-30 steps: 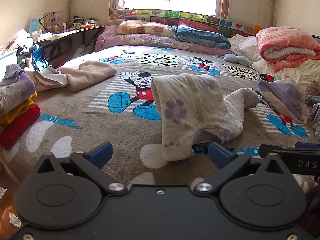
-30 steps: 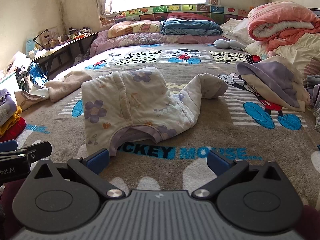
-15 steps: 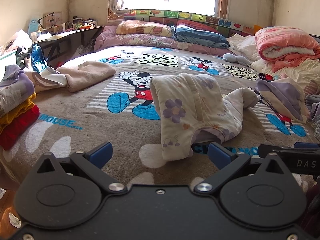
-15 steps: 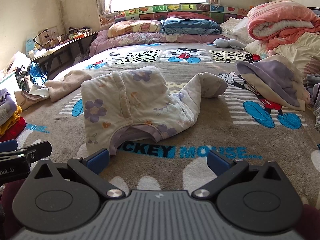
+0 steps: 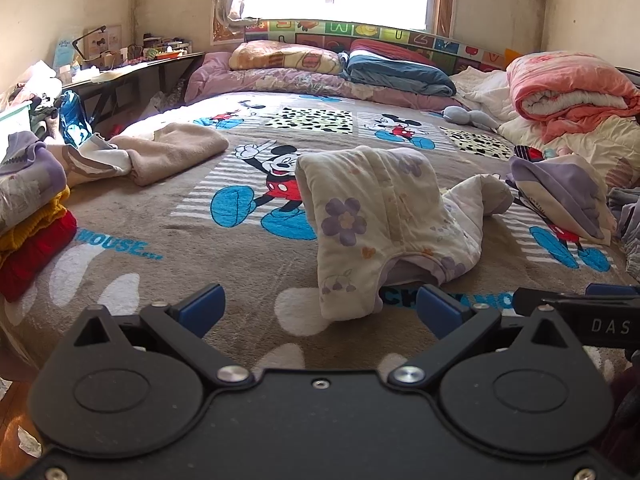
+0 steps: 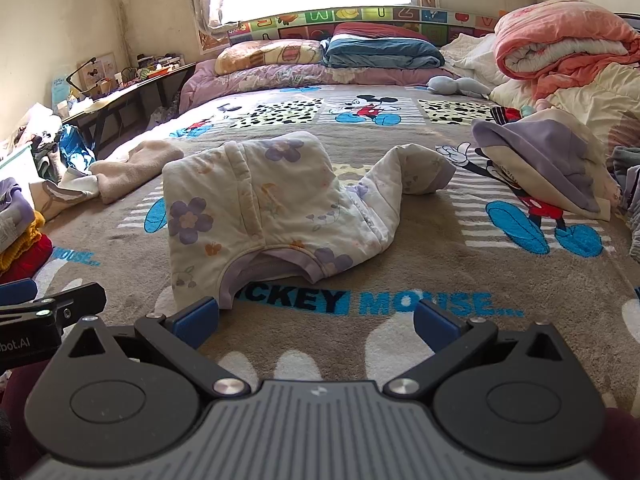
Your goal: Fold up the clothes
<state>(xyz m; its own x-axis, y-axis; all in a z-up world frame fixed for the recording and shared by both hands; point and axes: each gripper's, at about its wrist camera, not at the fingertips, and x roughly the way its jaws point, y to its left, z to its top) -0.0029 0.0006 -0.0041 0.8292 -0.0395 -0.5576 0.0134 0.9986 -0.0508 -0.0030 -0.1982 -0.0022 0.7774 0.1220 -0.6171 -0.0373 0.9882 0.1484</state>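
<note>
A cream quilted garment printed with purple flowers (image 5: 376,224) lies crumpled in a hump near the front edge of a brown plush blanket with cartoon mouse pictures and blue lettering (image 5: 168,248), which covers the bed. One sleeve (image 6: 412,172) trails off toward the right, and the lilac-trimmed neck opening (image 6: 264,268) faces the cameras. The left gripper (image 5: 318,308) hovers low over the blanket edge with its blue-padded fingers (image 5: 200,308) spread wide and nothing between them; the garment's near lower corner sits just ahead, between the two fingers but apart from both. The right gripper (image 6: 316,318) is likewise spread wide and empty, with the garment ahead and to its left; its left finger pad (image 6: 196,320) lies just beside the garment's near hem, and whether they touch cannot be told. Each gripper shows at the edge of the other's view, the two side by side. To the left on the blanket rest a beige fleece garment (image 5: 172,152) and, at the edge, a stack of folded purple, yellow and red clothes (image 5: 32,224). To the right lies a folded lilac and cream garment (image 6: 548,160), and behind it a rolled pink and white quilt (image 6: 560,48). Pillows and a folded blue blanket (image 5: 400,74) line the headboard under the bright window.
</note>
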